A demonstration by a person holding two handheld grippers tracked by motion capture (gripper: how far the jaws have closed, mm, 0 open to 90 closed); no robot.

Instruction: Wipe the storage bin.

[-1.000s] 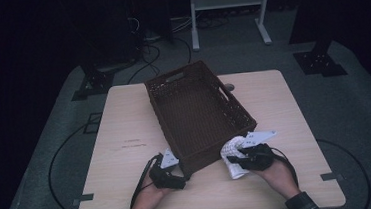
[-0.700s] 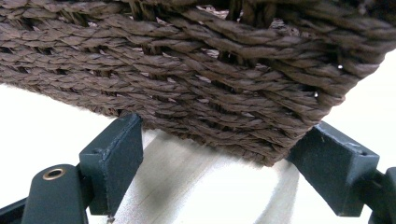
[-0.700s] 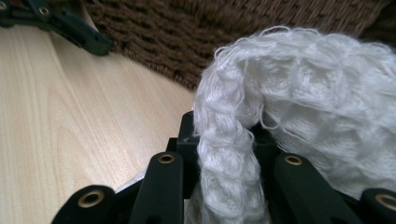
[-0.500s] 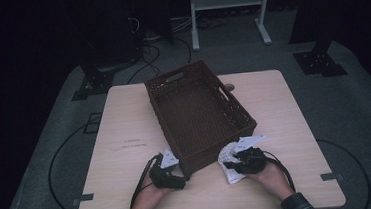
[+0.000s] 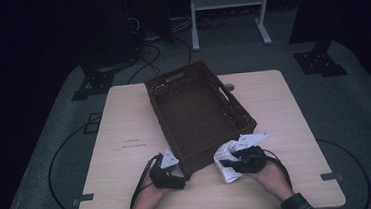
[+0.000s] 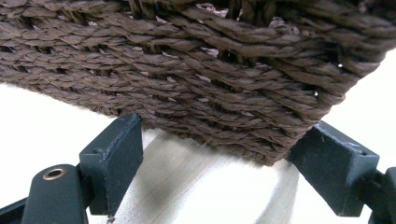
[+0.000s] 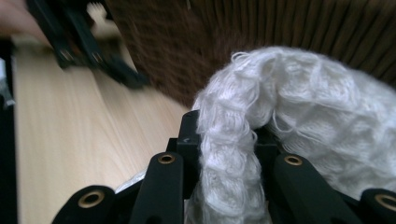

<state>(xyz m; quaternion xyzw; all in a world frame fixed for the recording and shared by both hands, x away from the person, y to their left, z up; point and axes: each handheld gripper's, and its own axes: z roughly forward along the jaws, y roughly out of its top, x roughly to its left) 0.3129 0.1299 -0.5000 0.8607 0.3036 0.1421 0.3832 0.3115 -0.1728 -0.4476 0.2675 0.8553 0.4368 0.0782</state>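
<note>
1. One pale wooden worktop [image 5: 125,124] stands on grey floor [image 5: 365,120] in a dark room; a white frame [image 5: 225,1] stands at 12 o'clock.
2. Brown woven basket [image 5: 194,114] sits mid-worktop, its inside bare.
3. Left gripper [image 5: 172,178], at 7 o'clock, has jaws wide apart astride the basket's near corner, gripping nothing.
4. Right gripper [image 5: 238,160], at 5 o'clock beside the basket, has jaws clamped on a white knitted cloth [image 7: 289,116].

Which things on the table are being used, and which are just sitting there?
Being used:
- brown woven wicker basket, its near corner between the open jaws of the left gripper
- white knitted cloth, pinched in the right gripper

Just sitting there:
- small round grey thing beside the basket's far side
- faint marks on the pale wooden table
</note>
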